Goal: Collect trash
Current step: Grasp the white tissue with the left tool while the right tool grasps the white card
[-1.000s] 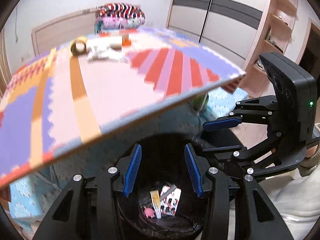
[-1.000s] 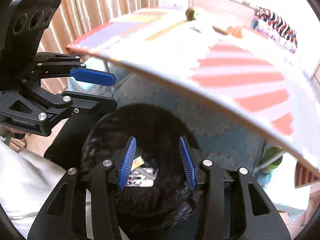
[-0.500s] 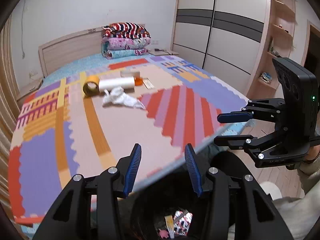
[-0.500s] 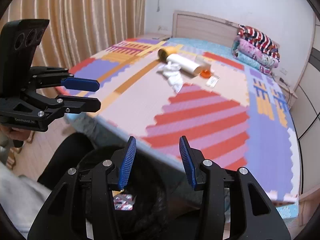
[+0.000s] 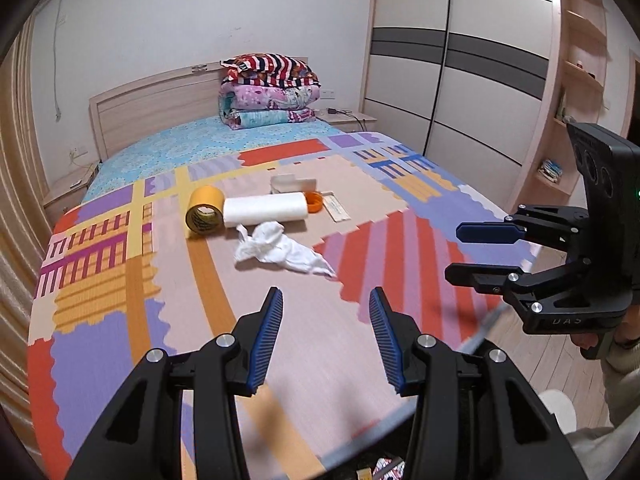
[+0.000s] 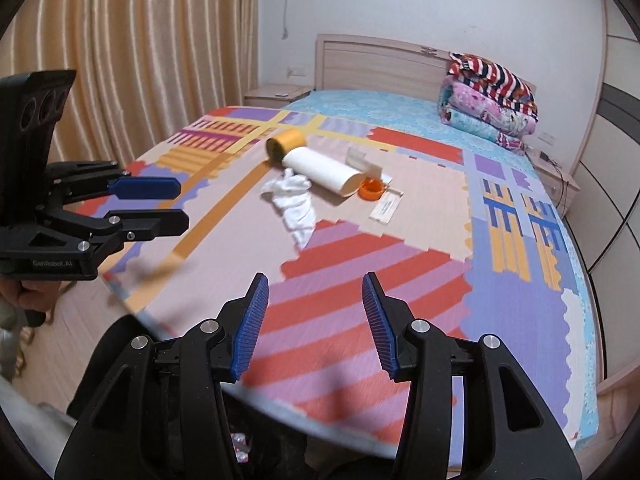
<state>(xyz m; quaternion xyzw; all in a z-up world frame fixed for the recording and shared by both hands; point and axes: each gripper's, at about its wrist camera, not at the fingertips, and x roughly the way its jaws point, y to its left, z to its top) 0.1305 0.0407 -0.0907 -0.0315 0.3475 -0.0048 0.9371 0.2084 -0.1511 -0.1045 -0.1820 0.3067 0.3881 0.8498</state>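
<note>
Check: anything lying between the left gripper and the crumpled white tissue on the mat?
No. In the left wrist view only bare foam mat lies between the empty left gripper and the crumpled white tissue.

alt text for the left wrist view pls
The open, empty left gripper points over a bed's patchwork mat toward a crumpled white tissue, tape roll, paper roll and orange cap. The right gripper is alongside, empty, jaws opening.

One tape roll (image 5: 205, 214), three folded quilts (image 5: 270, 92)
</note>
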